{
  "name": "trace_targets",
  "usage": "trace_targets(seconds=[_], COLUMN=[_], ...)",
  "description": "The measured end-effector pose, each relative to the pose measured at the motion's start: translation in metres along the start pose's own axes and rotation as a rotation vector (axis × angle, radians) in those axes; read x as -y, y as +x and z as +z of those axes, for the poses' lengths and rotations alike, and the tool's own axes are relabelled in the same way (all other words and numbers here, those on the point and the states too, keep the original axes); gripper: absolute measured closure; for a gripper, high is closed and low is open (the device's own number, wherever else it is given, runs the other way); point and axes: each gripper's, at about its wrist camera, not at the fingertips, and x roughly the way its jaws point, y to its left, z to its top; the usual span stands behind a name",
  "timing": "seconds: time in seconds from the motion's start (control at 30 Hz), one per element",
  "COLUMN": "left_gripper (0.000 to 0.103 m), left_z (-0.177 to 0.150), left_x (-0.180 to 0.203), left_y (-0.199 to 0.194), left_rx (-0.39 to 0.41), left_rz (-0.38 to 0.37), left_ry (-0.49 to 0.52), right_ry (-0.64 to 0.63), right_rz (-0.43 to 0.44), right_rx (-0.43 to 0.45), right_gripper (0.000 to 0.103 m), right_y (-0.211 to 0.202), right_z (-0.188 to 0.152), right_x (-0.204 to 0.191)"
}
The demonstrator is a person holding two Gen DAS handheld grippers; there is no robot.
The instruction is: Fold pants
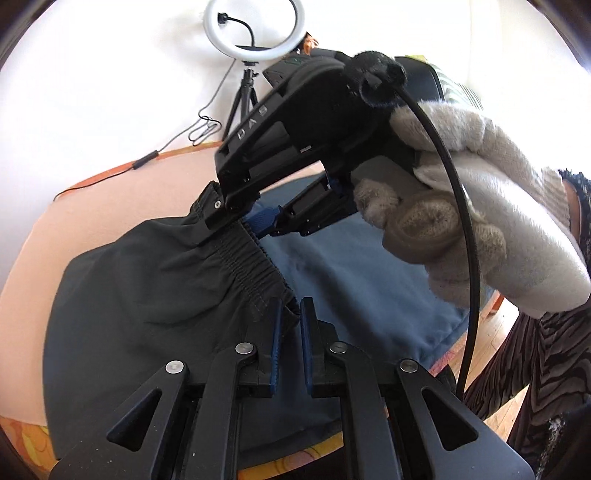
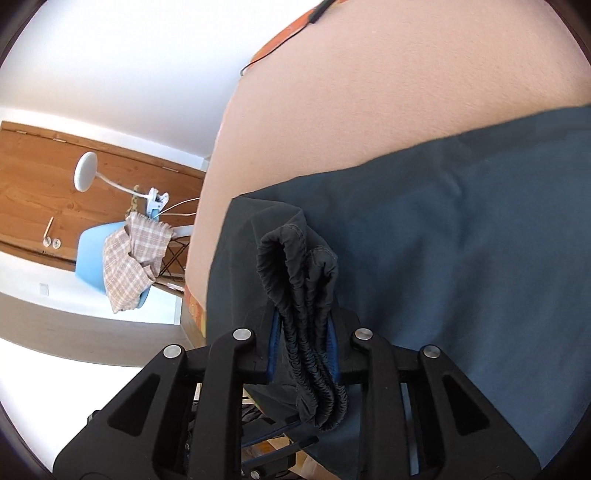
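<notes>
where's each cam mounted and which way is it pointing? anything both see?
Left wrist: on the left claw, looking along its fingers at the pants waistband; shows the right claw and gloved right hand.
Right wrist: on the right claw, looking along its fingers at the bunched waistband; no hand visible.
Shared: the pants, blue cloth, peach surface.

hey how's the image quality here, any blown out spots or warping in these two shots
Left wrist view: wall around the ring light is blown out white, fisheye bends the edges, and the gloved hand looks soft. Right wrist view: wall at left is overexposed, the door curves, but the pants in the right tongs are sharp.
</notes>
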Motion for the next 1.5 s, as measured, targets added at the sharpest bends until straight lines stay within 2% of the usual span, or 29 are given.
trace_targets(seconds=[0.1,0.13,0.17,0.2,0.27,0.37,0.4,0.43,0.47,0.5,0.57,0.6,0.7,0.8,0.87,1.03,1.33,1.5], left_gripper=[0.095,0.095,0.095,0.095,0.095,0.095,0.095,0.095,0.095,0.095,0.095,0.095,0.095,0.093,0.089,0.089,0.089,0.089], left_z=[-0.003,-0.003,-0.001,0.001,0.008,0.018,0.021,0.025,0.026,0.028,0.022,0.024,0.021,0.013,0.015,0.01,0.024,0.035], left_x=[0.007,0.013,0.01,0.006,0.0,-0.024,-0.036,-0.047,-0.06,-0.074,-0.105,-0.115,-0.131,-0.144,-0.142,-0.131,-0.102,-0.067], left_y=[0.001,0.002,-0.003,-0.01,-0.03,-0.053,-0.06,-0.062,-0.062,-0.063,-0.07,-0.07,-0.065,-0.06,-0.041,-0.017,0.006,0.025], left_rx=[-0.026,-0.029,-0.027,-0.02,0.005,0.08,0.103,0.123,0.124,0.117,0.132,0.123,0.119,0.113,0.067,-0.007,-0.03,-0.064], left_rz=[-0.042,-0.06,-0.077,-0.098,-0.12,-0.075,-0.035,0.007,0.03,0.048,0.09,0.087,0.122,0.093,0.042,0.022,-0.034,-0.069], left_ry=[0.016,0.015,0.006,-0.008,-0.033,-0.061,-0.073,-0.089,-0.11,-0.137,-0.198,-0.219,-0.267,-0.33,-0.338,-0.332,-0.289,-0.194], right_ry=[-0.011,-0.014,-0.013,-0.013,-0.025,-0.022,-0.017,-0.009,-0.005,-0.006,-0.005,-0.007,-0.042,-0.066,-0.072,-0.065,-0.009,0.027], right_rz=[-0.004,-0.004,-0.003,0.002,0.001,-0.002,-0.002,0.006,0.002,-0.004,0.009,0.013,0.012,0.01,0.004,-0.038,-0.106,-0.151], right_rx=[-0.002,-0.002,-0.004,-0.006,-0.008,-0.01,-0.015,-0.02,-0.014,-0.011,0.0,0.007,0.03,0.047,0.056,0.069,0.106,0.136], right_gripper=[0.073,0.069,0.059,0.056,0.056,0.056,0.057,0.06,0.072,0.08,0.083,0.084,0.085,0.085,0.085,0.085,0.085,0.085], right_y=[-0.003,-0.003,-0.002,-0.001,0.003,0.007,0.01,0.012,0.012,0.011,0.009,0.007,-0.008,-0.026,-0.037,-0.062,-0.126,-0.159], right_z=[-0.007,-0.008,-0.009,-0.01,-0.011,-0.011,-0.012,-0.012,-0.013,-0.014,-0.015,-0.015,-0.016,-0.016,-0.018,-0.02,-0.032,-0.044], right_x=[0.003,0.003,0.003,0.002,0.001,0.005,0.007,0.009,0.01,0.011,0.007,0.004,-0.003,-0.007,-0.008,0.004,0.047,0.067])
